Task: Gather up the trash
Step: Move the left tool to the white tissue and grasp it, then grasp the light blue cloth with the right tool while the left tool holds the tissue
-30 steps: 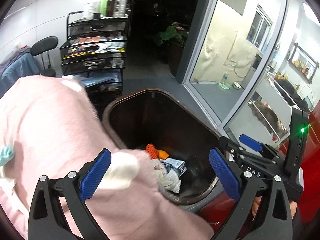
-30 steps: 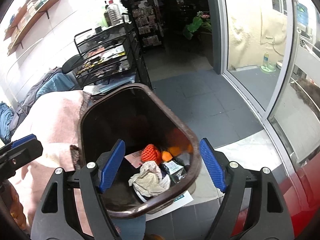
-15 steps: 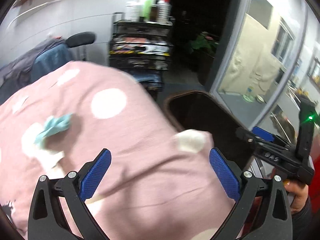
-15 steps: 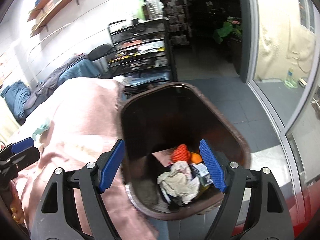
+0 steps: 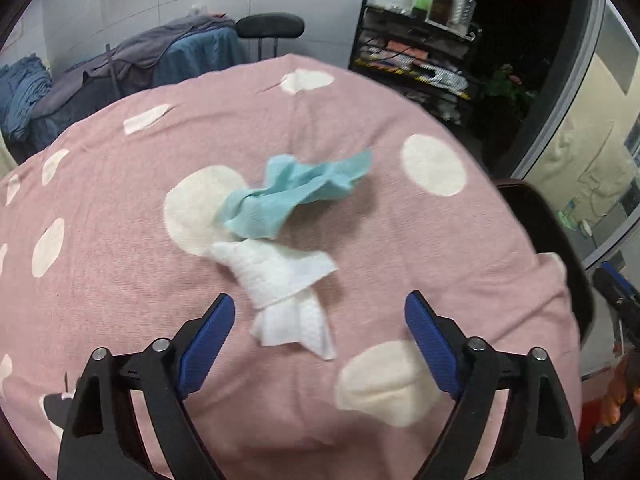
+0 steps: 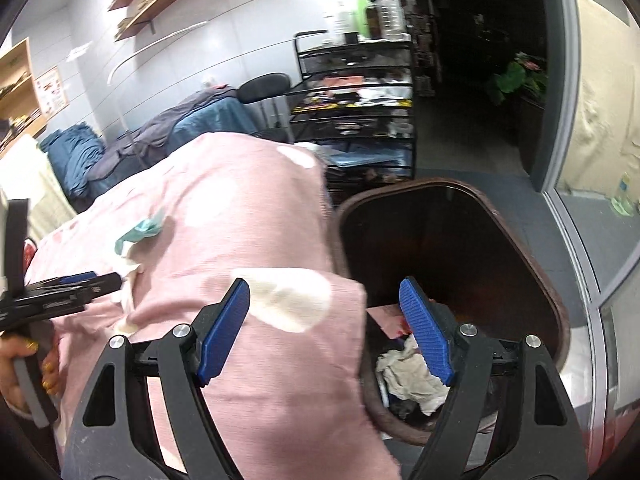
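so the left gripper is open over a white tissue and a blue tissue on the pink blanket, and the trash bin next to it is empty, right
Not quite: the trash bin is not empty. The right wrist view shows crumpled paper and other trash at its bottom. The rest holds: the left gripper is open over the white tissue and blue tissue on the pink blanket.

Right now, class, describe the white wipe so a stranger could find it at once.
Find the pink spotted blanket. Near its middle lie two crumpled wipes, touching. The white wipe is the one nearer the open left tongs; the teal wipe lies beyond it.
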{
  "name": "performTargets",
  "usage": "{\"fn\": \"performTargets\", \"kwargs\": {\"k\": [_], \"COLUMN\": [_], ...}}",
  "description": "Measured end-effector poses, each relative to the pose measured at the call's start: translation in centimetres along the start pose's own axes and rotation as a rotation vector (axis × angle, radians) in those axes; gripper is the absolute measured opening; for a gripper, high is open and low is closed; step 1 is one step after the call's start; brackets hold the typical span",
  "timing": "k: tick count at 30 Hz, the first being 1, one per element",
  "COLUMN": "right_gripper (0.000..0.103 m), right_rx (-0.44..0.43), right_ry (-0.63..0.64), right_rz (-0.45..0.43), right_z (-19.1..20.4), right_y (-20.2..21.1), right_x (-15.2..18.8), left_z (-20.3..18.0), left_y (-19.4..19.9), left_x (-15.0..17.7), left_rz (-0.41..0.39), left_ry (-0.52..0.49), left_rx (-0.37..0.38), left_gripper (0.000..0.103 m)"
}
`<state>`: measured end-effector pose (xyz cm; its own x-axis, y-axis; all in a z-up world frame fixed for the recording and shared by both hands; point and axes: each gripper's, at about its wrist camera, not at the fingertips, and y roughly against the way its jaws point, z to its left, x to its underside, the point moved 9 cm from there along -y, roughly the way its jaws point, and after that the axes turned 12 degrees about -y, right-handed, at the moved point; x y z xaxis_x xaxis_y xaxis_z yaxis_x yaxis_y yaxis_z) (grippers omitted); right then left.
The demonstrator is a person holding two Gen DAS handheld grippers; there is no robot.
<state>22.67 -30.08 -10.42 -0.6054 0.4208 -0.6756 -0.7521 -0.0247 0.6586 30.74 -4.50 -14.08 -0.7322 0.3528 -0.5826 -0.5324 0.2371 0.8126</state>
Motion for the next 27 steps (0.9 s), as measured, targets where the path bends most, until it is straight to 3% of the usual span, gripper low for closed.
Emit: {"fn": "performTargets", "kwargs": {"k": [9,14,17,27], "right_gripper": [0.077,0.077,0.077,0.077], "right_rx": [-0.048,-0.066,-0.074,-0.156], "right_ry": [0.078,0.103,0.123,0.214], "right_rz": [0.014,0.022,0.033,0.125], "right_z": [4.1,5.6,6.6,11.0], "right_y": [0.2,0.2,-0.1,-2.0], "right_x": [0.7,0.9,1.1,1.7], "left_z": [1.8,2.3,2.8,4.6], "left_y": [-2.7,-3.9,-3.4,1.2], "left_x": [-0.1,0.5,0.7,1.9], "left_rz": [0.085,0.131,0.109,-0.02], "left_ry": [-0.026,0.003,0.039,0.114], "left_rx": [-0.031,-0.036,-0.018,-0.036], "left_gripper": [0.072,0.041,0.03,0.026]}}
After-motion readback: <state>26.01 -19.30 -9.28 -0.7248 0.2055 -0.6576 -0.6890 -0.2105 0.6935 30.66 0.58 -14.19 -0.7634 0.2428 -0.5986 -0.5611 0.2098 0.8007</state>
